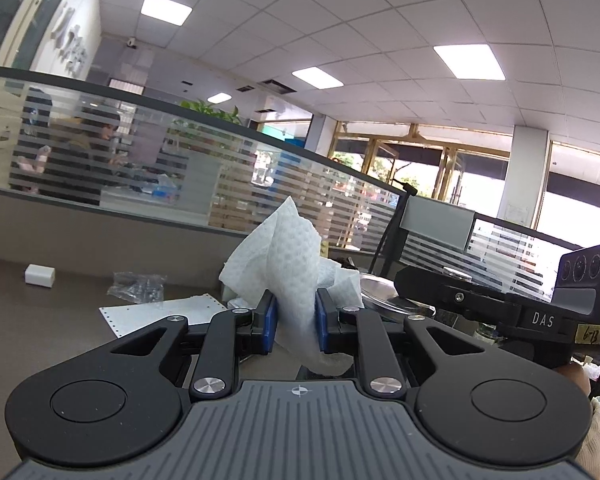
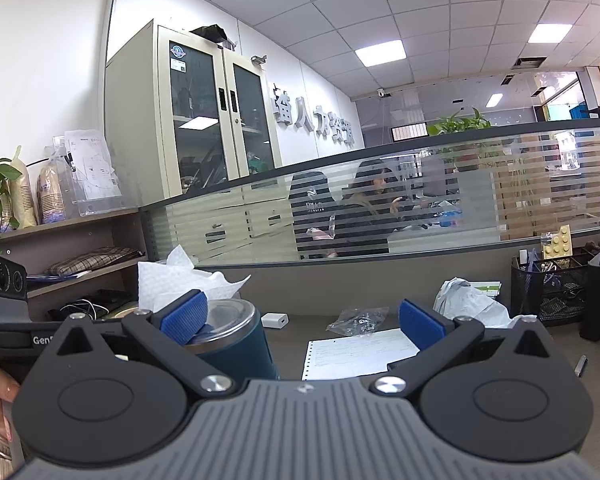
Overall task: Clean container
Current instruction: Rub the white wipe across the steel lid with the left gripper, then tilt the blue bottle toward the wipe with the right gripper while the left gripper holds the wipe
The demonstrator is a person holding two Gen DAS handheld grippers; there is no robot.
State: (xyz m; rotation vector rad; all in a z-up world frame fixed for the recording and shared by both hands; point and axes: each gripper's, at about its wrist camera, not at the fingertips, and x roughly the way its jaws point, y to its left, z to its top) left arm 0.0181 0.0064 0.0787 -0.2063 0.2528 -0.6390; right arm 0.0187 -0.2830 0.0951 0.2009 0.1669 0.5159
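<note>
Left claw (image 1: 296, 316) grips paper towel (image 1: 288, 256); printed sheet (image 2: 360, 354) beyond.

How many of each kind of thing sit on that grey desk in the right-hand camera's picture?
Dark blue container: 1
White paper towel: 1
Printed sheet: 1
White charger block: 1
Plastic bags: 2
Black mesh organiser: 1
Total: 7
</note>
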